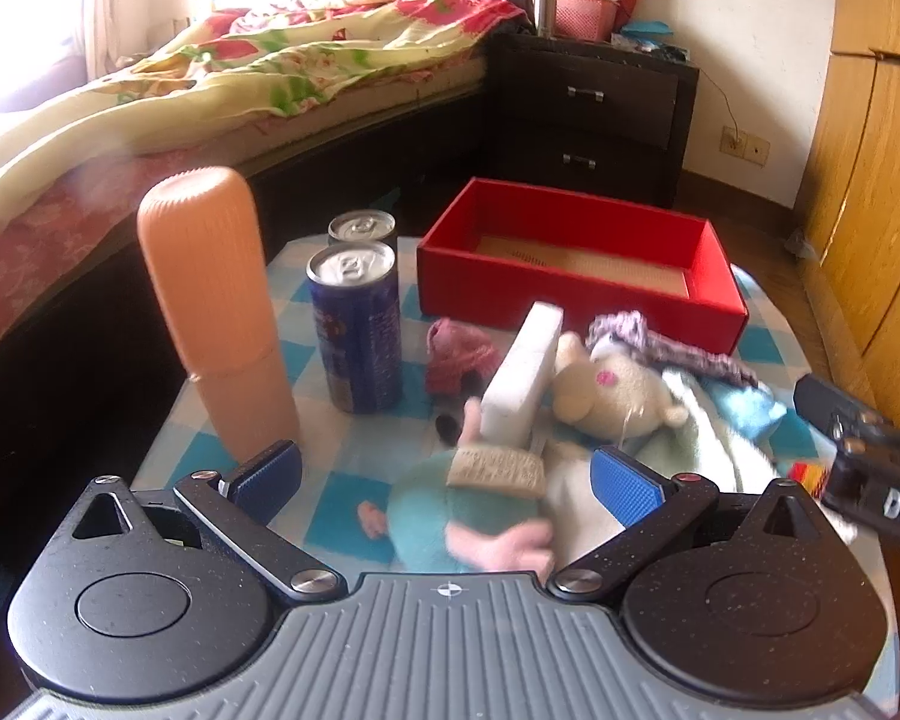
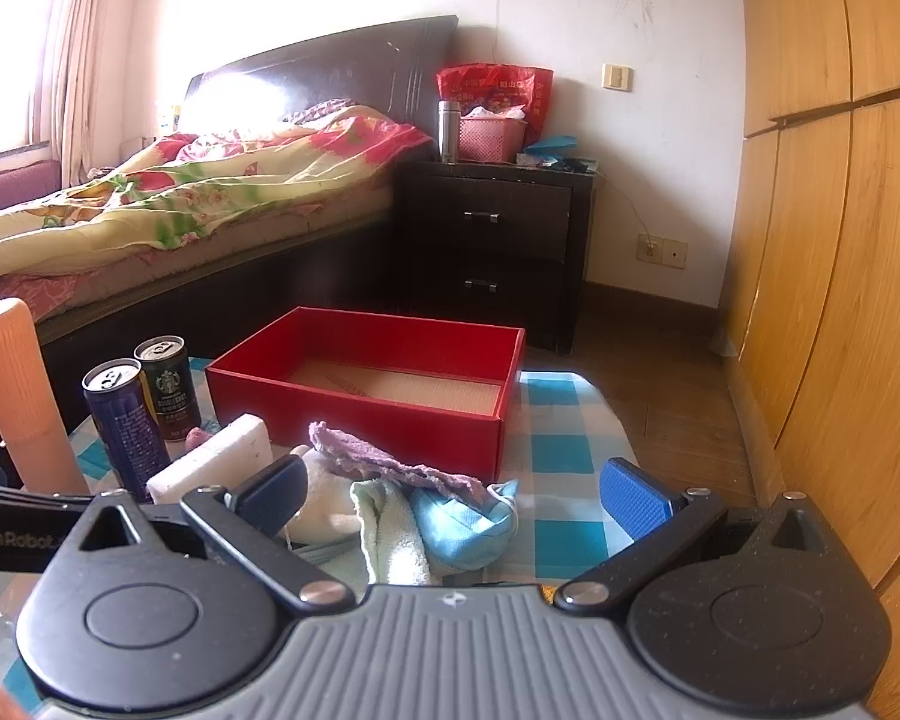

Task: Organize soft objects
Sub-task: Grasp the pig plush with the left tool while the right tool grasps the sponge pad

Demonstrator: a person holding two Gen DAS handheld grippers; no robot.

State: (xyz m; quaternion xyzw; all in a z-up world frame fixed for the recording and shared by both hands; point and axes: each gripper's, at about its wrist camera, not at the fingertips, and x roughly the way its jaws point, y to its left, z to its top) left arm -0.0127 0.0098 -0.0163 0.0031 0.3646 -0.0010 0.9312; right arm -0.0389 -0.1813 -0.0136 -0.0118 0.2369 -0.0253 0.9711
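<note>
A pile of soft things lies on the checked table in front of an open red box (image 1: 576, 294) (image 2: 360, 414). In the left wrist view a teal and pink plush toy (image 1: 468, 516) lies between the blue pads of my open left gripper (image 1: 444, 480). Behind it are a white sponge block (image 1: 525, 375), a cream plush (image 1: 612, 390), a pink cloth (image 1: 456, 354) and a purple cloth (image 1: 660, 342). My right gripper (image 2: 453, 495) is open above a pale green towel (image 2: 390, 534), a light blue cloth (image 2: 468, 528) and the purple cloth (image 2: 390, 462).
A tall orange ribbed cylinder (image 1: 216, 306) and two drink cans (image 1: 357, 324) (image 2: 168, 390) stand at the table's left. A bed (image 2: 180, 198) and a dark nightstand (image 2: 492, 240) lie beyond. A wooden wardrobe (image 2: 840, 240) runs along the right.
</note>
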